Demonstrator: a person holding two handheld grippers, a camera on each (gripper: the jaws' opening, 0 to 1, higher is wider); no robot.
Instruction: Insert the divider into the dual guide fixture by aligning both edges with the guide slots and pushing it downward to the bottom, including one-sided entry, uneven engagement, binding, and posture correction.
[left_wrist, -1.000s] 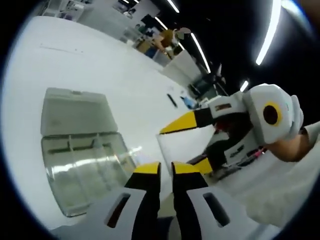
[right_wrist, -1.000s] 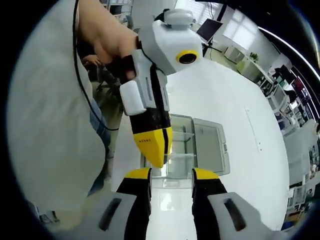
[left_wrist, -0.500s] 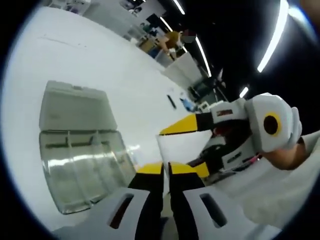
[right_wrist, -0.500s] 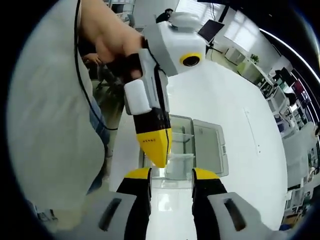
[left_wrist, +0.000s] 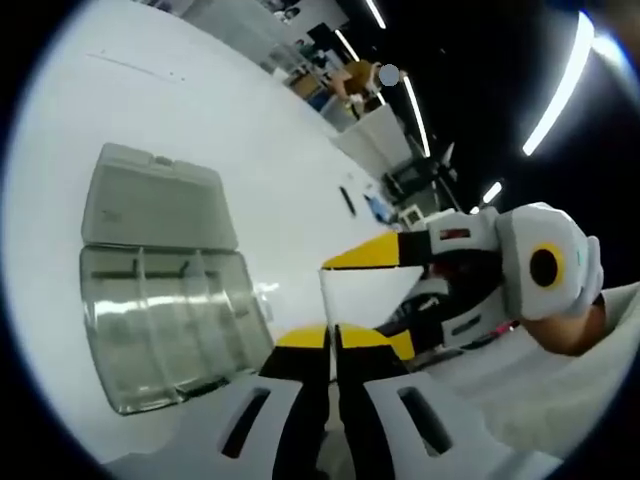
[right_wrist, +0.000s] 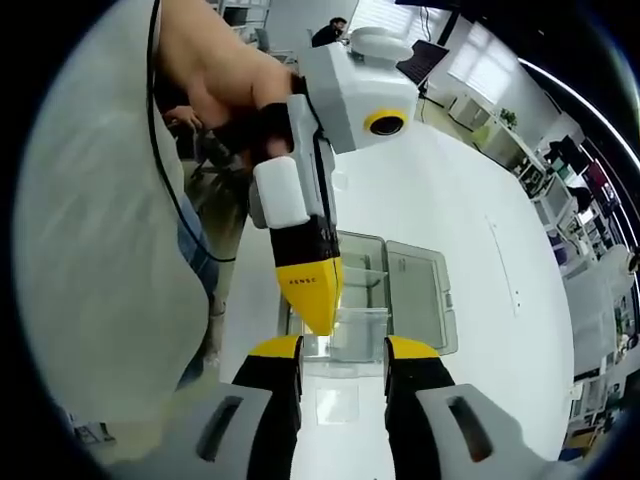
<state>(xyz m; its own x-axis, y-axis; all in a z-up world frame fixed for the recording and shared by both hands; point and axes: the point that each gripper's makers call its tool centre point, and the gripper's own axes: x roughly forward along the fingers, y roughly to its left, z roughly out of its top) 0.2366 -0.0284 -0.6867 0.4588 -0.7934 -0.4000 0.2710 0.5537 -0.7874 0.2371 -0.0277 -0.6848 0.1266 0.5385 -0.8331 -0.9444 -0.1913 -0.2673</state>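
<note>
Clear divider (left_wrist: 352, 300) (thin, nearly see-through) upright, held above table, clear open-lidded fixture box (left_wrist: 170, 320) (right_wrist: 385, 295) lying flat beyond

White table (left_wrist: 200, 110): clear plastic box (left_wrist: 165, 320) w/ open lid (left_wrist: 155, 200) lying flat on it.

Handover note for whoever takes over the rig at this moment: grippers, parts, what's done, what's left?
Left gripper: jaws shut on the edge of the clear divider.
Right gripper: jaws apart on either side of the divider; I cannot tell whether they press on it.
Clear fixture box: on the white table, lid open and laid back.
Done: divider picked up and held in the air, away from the box.
Left: bring it over the box, align both edges with the guide slots, and push it to the bottom.
</note>
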